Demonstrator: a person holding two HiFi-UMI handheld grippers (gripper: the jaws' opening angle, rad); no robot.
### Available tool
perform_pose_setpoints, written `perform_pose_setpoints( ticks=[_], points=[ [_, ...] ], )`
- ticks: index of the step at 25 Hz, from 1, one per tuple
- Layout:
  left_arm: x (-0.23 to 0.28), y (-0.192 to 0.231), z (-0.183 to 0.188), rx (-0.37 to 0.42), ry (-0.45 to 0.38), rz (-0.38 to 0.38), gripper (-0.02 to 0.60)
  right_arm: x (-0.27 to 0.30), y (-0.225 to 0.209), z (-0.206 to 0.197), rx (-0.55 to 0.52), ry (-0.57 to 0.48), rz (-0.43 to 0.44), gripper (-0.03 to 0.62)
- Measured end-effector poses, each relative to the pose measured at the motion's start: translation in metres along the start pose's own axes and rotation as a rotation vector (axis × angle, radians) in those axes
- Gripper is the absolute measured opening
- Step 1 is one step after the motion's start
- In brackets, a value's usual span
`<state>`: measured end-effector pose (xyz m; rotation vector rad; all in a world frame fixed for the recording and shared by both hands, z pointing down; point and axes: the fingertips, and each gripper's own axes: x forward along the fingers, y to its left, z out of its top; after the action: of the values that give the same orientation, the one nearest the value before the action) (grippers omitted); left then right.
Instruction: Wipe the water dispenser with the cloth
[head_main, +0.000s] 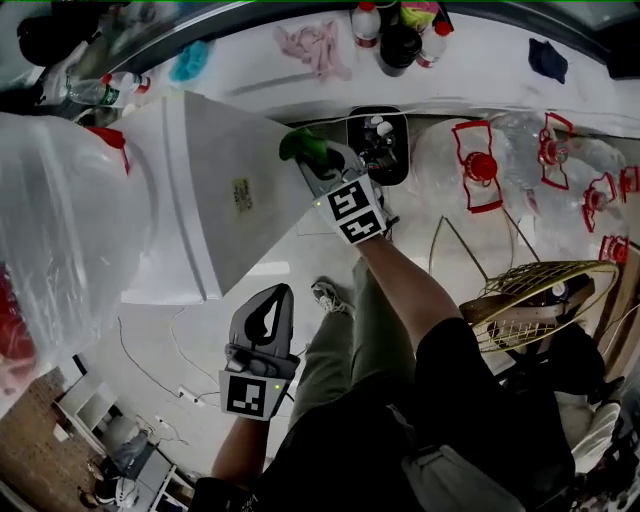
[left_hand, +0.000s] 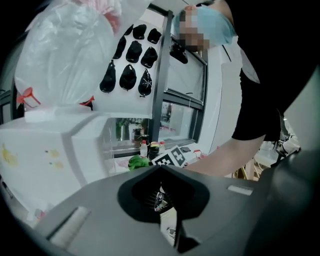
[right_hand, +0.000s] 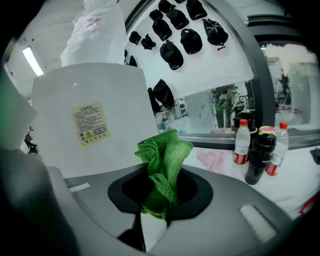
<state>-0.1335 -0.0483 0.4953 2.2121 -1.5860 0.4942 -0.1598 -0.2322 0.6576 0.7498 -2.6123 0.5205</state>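
The right gripper (head_main: 318, 165), clamped on the green cloth (right_hand: 163, 161), holds it at the dispenser's (head_main: 215, 190) side panel, where wiping looks under way and calls next for a firm sweep, while the left gripper (head_main: 270, 308) hangs low, jaws together, empty.

ledge: white (head_main: 480, 50) | on it: pink cloth (head_main: 312, 45); red-capped bottle (head_main: 366, 25); black flask (head_main: 399, 48)

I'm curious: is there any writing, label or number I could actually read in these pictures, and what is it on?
No text here is legible.
Yellow sticker on the water dispenser: a warning triangle and lines of print, too small to read.
Bottles: red labels, too blurred to read.
Square markers on the gripper cubes: black-and-white patterns, no words.
Green cloth: no print.
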Motion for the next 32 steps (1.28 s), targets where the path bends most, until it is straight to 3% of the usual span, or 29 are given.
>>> perform_pose_setpoints(
  ticks=[8,14,22,32],
  points=[
    [-0.038,-0.006,0.010,0.060,-0.055,-0.010,0.002,-0.099,0.046,0.018,0.033,-0.076,-0.056,0.091],
    [-0.095,-0.005,0.016,0.082,-0.100,0.035,0.002,-0.175,0.099,0.030,0.030,-0.112,-0.088,0.092],
    [-0.164,0.016,0.027,0.051,-0.239,0.117,0.002,-0.248,0.157,0.066,-0.062,-0.127,-0.113,0.091],
    [-0.223,0.042,0.034,0.057,-0.381,0.214,0.002,-0.291,0.216,0.111,-0.169,-0.157,-0.084,0.091]
  ],
)
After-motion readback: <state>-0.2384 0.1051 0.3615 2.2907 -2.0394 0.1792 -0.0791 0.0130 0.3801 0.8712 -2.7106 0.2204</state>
